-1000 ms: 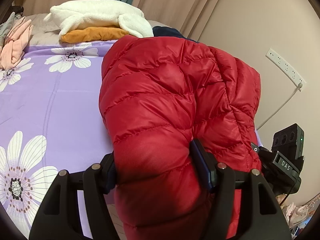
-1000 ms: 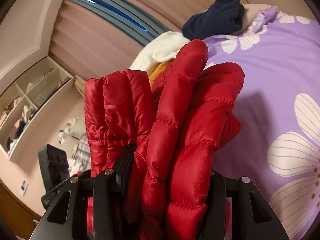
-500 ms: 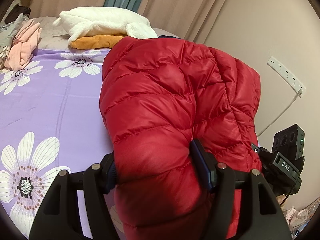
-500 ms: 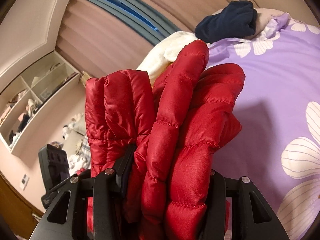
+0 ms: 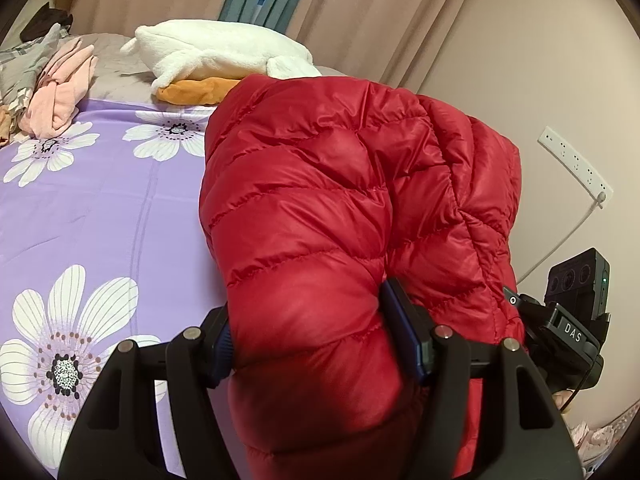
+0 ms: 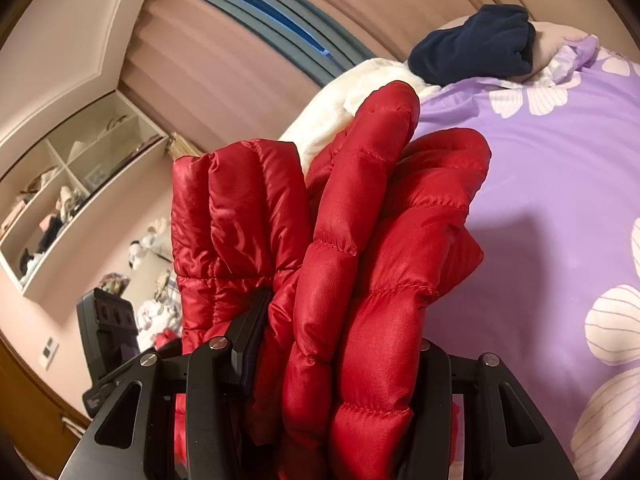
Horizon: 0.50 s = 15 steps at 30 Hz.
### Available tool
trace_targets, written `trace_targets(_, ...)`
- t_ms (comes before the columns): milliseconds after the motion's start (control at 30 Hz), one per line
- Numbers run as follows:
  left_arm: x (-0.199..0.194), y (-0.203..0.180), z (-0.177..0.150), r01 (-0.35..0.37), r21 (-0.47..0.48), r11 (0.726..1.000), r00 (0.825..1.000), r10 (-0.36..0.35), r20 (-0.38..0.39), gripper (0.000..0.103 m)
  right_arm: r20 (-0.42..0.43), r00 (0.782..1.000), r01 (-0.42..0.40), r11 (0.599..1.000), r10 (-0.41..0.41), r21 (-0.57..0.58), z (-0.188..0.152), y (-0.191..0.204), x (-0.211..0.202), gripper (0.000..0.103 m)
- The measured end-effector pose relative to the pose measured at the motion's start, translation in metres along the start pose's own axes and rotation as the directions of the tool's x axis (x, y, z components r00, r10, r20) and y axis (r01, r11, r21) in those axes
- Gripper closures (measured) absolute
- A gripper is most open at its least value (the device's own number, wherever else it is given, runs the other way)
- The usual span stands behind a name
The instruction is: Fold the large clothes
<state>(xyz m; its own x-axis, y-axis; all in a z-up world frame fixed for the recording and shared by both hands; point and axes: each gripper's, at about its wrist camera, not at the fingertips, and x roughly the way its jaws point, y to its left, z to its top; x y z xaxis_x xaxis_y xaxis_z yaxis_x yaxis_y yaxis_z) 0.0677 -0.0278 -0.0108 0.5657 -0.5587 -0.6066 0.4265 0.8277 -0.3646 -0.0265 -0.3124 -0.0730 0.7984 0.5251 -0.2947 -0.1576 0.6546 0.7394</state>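
Note:
A folded red quilted down jacket (image 5: pixel 336 208) is held above the purple flowered bedsheet (image 5: pixel 100 208). My left gripper (image 5: pixel 316 336) is shut on one thick bundled end of it, the puffy fabric bulging between the pads. In the right wrist view the same red jacket (image 6: pixel 360 248) stands up in layered folds, and my right gripper (image 6: pixel 336 344) is shut on that stack. The other hand's gripper (image 5: pixel 576 320) shows at the right edge of the left wrist view, behind the jacket. The jacket's lower part is hidden by the grippers.
A white fleece (image 5: pixel 224 50) lies on an orange garment (image 5: pixel 196 92) at the bed's far end, with pink clothes (image 5: pixel 60 88) at far left. A navy garment (image 6: pixel 476 46) sits on the bed. A wall with a power strip (image 5: pixel 576 162) is close on the right; shelves (image 6: pixel 72 184) stand beyond.
The left wrist view has shifted, so the white fleece, orange garment and pink clothes sit lower and further right in the picture. Both grips on the jacket are unchanged.

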Motion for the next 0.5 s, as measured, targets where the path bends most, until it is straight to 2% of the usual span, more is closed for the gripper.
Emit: trace_targets(500,-0.017,0.013,-0.005,-0.012,-0.029,1.0,1.0,0.012,0.021,0.038,-0.033,0.999,-0.019,0.999,0.018,-0.026,0.002,0.0,0.008,0.054)
